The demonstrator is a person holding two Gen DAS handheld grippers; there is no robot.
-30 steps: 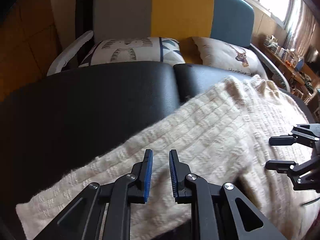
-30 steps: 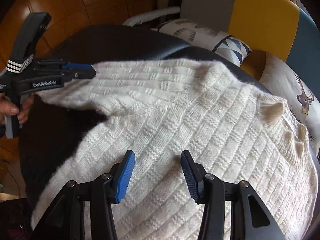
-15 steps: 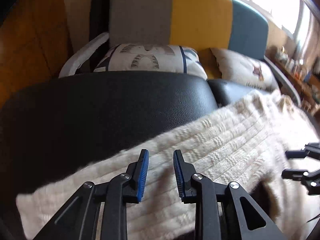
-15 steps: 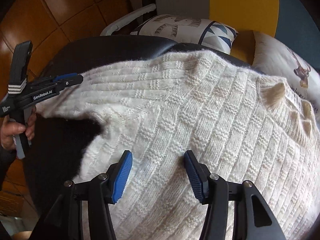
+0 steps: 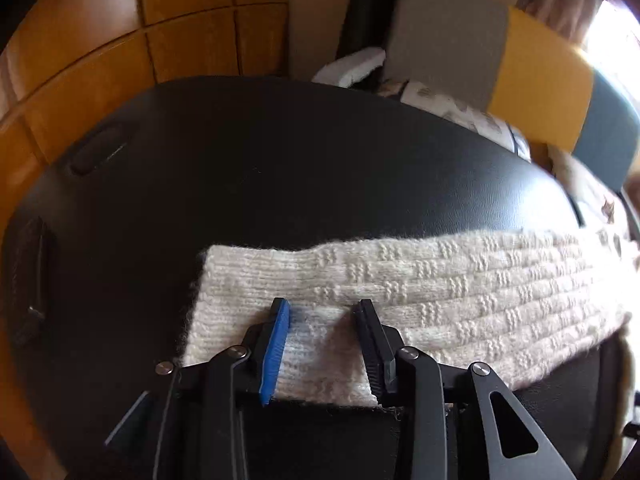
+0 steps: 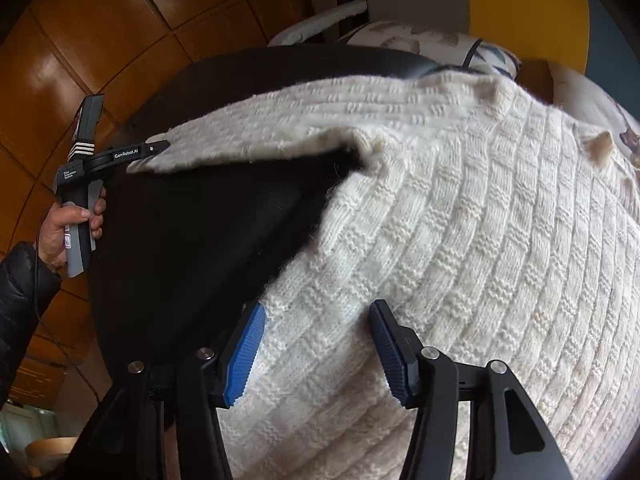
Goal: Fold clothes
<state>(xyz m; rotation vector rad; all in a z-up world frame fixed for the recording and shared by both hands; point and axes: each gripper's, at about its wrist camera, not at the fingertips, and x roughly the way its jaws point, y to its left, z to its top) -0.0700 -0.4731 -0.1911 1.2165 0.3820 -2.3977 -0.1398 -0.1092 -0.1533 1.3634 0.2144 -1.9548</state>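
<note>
Daylight from window (image 5: 616, 36) top right, blown out. Sofa (image 5: 472, 56) motion-blurred in left view. Black cushion (image 5: 280, 184) crushed dark, soft sheen. Heavy fisheye bend, dark corners in both views.

Sweater (image 6: 460, 208) lies on bench (image 6: 192, 240), pillows (image 6: 420, 40) behind.

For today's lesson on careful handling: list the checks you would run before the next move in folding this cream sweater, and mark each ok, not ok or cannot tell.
1. Sleeve stretched out over the black cushion: ok.
2. Left gripper over the cuff, jaws opening, no grip: ok.
3. Right gripper open above the sweater body: ok.
4. Body flat: not ok, bumps near the collar.
5. Far sleeve: cannot tell.
</note>
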